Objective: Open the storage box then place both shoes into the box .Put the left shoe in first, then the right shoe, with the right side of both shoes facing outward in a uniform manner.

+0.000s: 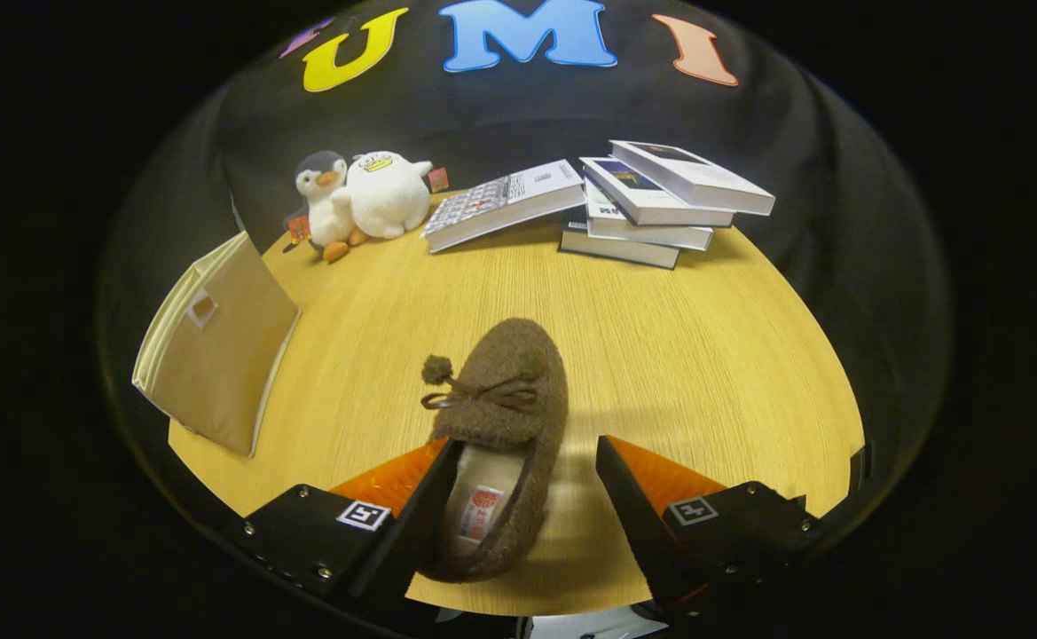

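Note:
A brown fuzzy slipper point(505, 382) with a bow and pompom lies on the wooden table point(713, 355), toe pointing away from me. My gripper point(529, 442) is open around its heel half. The left finger point(420, 506) covers the slipper's left rim and part of the insole opening. A strip of table shows between the right finger point(633, 497) and the slipper's right side. The beige fabric storage box point(216, 346) stands to the left of the slipper at the table's edge, a small tab on the face turned toward me. Whether it is open I cannot tell.
Beyond the slipper, at the back of the table, lie a stack of books point(660, 209) and one slanted book point(500, 204). Two plush toys, a penguin point(327, 200) and a white duck point(387, 193), sit at the back left. Black cloth walls close in behind.

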{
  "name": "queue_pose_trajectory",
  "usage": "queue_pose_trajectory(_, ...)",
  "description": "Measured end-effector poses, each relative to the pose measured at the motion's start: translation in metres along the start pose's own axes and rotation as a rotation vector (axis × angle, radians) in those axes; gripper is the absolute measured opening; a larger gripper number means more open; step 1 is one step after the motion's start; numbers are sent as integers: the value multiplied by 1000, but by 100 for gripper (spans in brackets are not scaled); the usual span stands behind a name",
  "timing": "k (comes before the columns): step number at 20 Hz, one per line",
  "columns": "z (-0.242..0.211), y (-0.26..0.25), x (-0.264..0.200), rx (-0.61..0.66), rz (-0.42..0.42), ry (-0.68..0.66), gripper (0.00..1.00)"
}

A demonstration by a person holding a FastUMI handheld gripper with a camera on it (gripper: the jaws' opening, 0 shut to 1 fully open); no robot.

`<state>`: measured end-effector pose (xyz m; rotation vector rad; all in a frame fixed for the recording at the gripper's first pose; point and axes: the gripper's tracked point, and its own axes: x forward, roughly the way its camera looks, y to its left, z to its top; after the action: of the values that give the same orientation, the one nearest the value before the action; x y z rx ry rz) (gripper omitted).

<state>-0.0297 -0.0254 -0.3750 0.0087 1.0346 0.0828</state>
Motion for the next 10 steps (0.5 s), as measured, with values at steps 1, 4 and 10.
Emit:
queue_pose_trajectory(1,-4,1,2,2,5,15,96)
queue_pose_trajectory(4,-13,-2,9,0,-7,48,88)
queue_pose_trajectory(10,-17,-16,15,52,-79,92,29)
